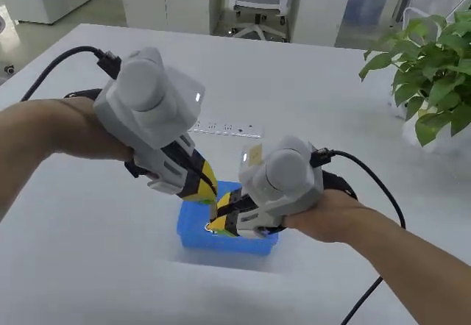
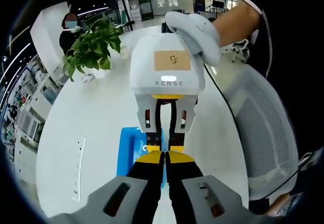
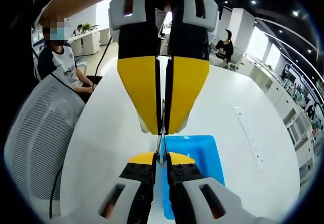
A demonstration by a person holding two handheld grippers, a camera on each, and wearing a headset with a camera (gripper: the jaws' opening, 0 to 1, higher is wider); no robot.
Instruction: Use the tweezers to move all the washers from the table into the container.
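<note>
An open office lies around the work, with desks and ceiling lights beyond; a person (image 3: 58,57) in a white-and-dark shirt sits behind the grippers; a broad white table (image 1: 88,266), matt and bare around the tools, carries everything; a grey mesh chair (image 2: 263,133) stands at its edge, off to the side of both grippers; a leafy green plant (image 1: 434,68) stands on the table well apart from the tools, on the right gripper's side.

The left gripper (image 1: 207,184) and the right gripper (image 1: 221,222) meet nose to nose, their yellow-and-black tips almost touching; directly under those tips sits the container (image 1: 250,245), a blue rectangular open-topped tray; its inside is mostly hidden by the jaws.

A white power strip (image 1: 224,128) lies flat on the table just beyond the grippers.

The tweezers (image 3: 162,133), a thin bright metal strip, run between the left gripper's pressed-together yellow pads and down into the narrow slit between the right gripper's tips, so both sets of jaws pinch them above the container.
</note>
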